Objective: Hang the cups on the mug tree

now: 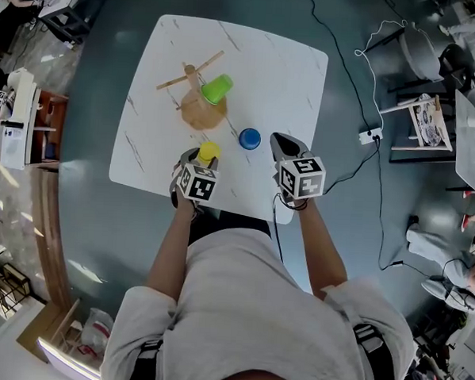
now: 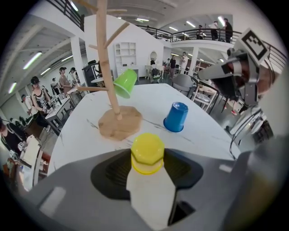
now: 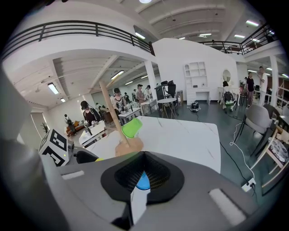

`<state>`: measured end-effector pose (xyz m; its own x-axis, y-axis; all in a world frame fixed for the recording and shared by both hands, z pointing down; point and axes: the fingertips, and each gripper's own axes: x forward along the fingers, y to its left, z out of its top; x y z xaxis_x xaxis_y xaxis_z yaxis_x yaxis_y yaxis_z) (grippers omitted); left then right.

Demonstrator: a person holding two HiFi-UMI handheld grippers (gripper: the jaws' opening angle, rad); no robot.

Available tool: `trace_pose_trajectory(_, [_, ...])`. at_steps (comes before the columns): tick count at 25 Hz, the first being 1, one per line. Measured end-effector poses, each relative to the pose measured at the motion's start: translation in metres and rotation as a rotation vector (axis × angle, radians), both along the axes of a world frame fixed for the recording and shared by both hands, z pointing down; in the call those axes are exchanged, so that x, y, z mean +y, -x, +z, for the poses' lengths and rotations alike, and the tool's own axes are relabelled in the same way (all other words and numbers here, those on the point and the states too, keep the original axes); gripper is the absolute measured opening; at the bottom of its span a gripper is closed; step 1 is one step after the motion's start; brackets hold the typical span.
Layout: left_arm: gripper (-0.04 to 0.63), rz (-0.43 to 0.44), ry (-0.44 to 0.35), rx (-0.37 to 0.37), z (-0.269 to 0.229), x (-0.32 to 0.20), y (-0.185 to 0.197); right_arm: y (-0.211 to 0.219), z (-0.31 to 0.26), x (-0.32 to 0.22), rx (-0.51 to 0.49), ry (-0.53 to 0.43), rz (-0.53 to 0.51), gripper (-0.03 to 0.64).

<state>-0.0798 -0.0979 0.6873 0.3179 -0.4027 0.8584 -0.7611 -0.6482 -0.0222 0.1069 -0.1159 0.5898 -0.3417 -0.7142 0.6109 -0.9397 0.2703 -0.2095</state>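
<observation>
I have the left gripper clamped on the yellow cup, bottom up, on my side of the mug tree and close to the table's near edge. The right gripper is clenched on nothing, off to the right of the tree and level with the yellow cup. The blue cup stands upside down on the table, between the two grippers and nearer me than the tree's wooden base. A green cup hangs tilted on one of the tree's branches, just above that base. The table is a white square with rounded corners and thin grey veins, like marble, and the tree stands left of its middle. Beyond it the floor is dark, glossy grey-green. To the right of the tree a black cable runs past a white power strip, with chairs further right. Behind the tree the hall is white and open, with a railed balcony overhead and people at distant tables
</observation>
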Motion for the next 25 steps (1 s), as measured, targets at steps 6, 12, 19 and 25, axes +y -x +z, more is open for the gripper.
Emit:
trace_pose_trajectory(6, [0.222,-0.042,-0.063,0.034,-0.021,-0.01,0.009,0.013,-0.005,0.002,0.002,-0.007,-0.024,0.0])
trace_pose_trajectory(12, [0.221,-0.094,-0.145,0.08,-0.049,-0.019,0.022,0.035,-0.008,0.003,0.007,-0.01,-0.073,0.0])
trace_pose_trajectory(19, [0.221,-0.152,-0.269,0.131,-0.095,-0.033,0.04,0.059,-0.018,0.003,0.01,-0.024,-0.115,0.0])
trace_pose_trajectory(25, [0.221,-0.19,-0.421,0.218,-0.147,-0.045,0.056,0.071,-0.026,0.002,0.015,-0.039,-0.133,0.0])
